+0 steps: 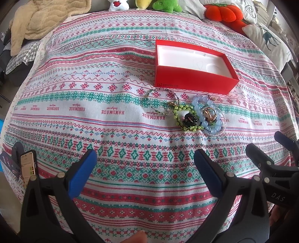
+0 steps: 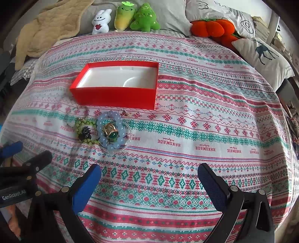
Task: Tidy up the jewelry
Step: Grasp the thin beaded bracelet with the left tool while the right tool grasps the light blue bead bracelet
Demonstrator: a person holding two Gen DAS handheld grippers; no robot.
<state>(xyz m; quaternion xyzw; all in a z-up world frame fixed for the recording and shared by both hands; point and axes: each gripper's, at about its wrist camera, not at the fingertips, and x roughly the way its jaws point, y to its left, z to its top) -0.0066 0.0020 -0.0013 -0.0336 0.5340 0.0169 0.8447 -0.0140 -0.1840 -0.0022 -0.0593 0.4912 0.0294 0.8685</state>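
An open red box with a white, empty inside lies on the patterned cloth; it also shows in the right wrist view. In front of it lies a pile of jewelry: a light blue bead bracelet, a green bead bracelet, a gold ring with a green stone, a black clip, and a thin beaded bracelet. My left gripper is open and empty, near the cloth's front. My right gripper is open and empty, to the right of the pile.
Plush toys, an orange plush, pillows and a beige blanket lie at the back. A phone stands at the left front edge.
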